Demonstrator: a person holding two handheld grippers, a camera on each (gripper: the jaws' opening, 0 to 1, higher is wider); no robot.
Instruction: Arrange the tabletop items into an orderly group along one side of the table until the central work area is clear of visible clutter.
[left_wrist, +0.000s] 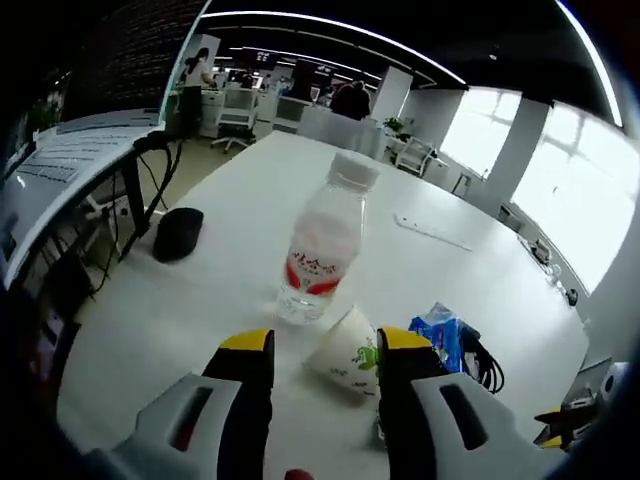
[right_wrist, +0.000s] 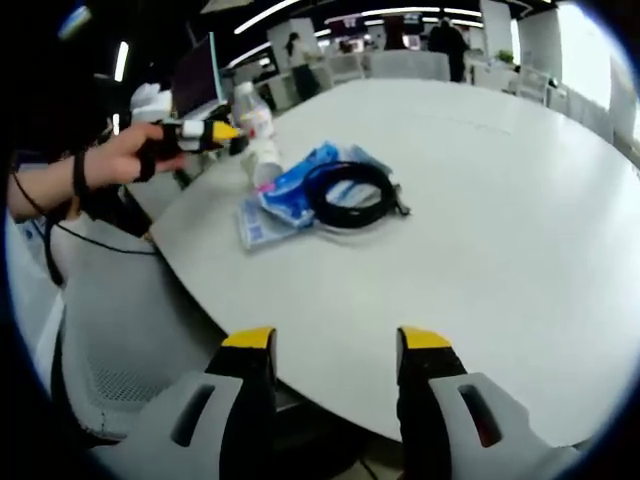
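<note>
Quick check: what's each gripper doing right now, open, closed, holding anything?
Left gripper: open, holding nothing, fingers just short of the paper cup.
Right gripper: open, holding nothing, at the table edge.

Clear water bottle (left_wrist: 322, 245), white cap, red label: upright on table (left_wrist: 250, 200). Paper cup (left_wrist: 347, 352) on side, just beside bottle base. Blue packet (right_wrist: 290, 195) under black cable coil (right_wrist: 350, 195), beyond cup. Black mouse (left_wrist: 178, 233) well apart from bottle.

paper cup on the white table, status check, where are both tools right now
Left tool open, paper cup on its side between its jaws, water bottle just behind. Right tool open at the table edge, holding nothing. Black cable coiled on blue packet.
</note>
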